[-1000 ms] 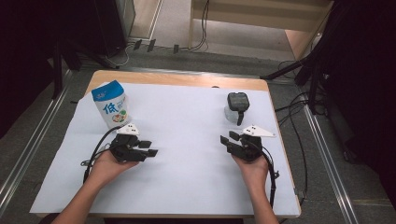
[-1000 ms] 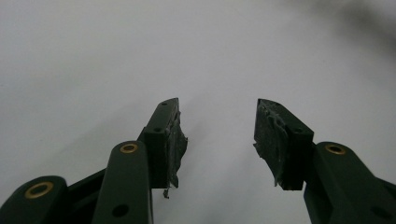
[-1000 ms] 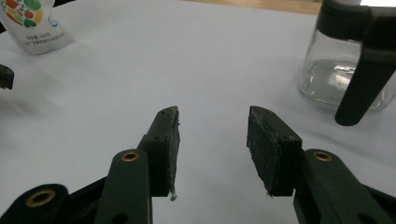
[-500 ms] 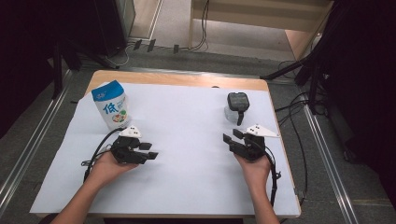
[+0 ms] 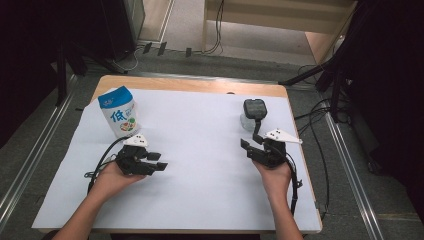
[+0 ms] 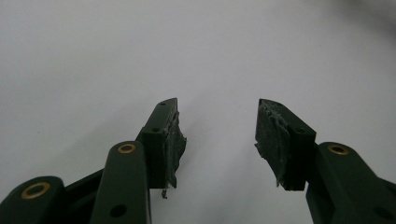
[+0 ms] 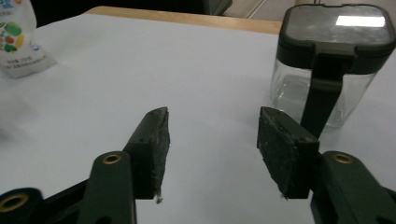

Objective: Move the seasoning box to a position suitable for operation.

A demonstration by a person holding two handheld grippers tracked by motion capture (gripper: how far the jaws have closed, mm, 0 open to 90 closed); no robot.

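So, both claws are empty and parted: left claw (image 5: 161, 161) hangs over bare white sheet (image 5: 200, 150) on the desk (image 5: 190, 86), jaws apart with nothing between them; right claw (image 7: 211, 149) has just been opening, nothing between its jaws either. The jar (image 7: 330, 70) sits just ahead of the right claw and slightly to its right, upright, near but not touching. It looks like clear glass or hard plastic with a dark square lid (image 7: 341, 29) and a dark latch strap (image 7: 322, 100) running down the side facing the claw. My read: rigid walls, so no give under the pads, smooth and likely slippery, breakable if glass, seemingly empty so not heavy. Best hold is probably across the body below the lid, pads on two opposite flat walls, clear of the strap so it doesn't pop or skew the grip. The body looks wider than the present gap, so the claw likely needs to open further. The bag (image 5: 118, 111) stands beyond the left claw, off to its left, well apart from the jar. It's a soft pouch, will crumple and tip if squeezed low; pinch the flat top seam or hold mid-body gently. Contents can't be judged.
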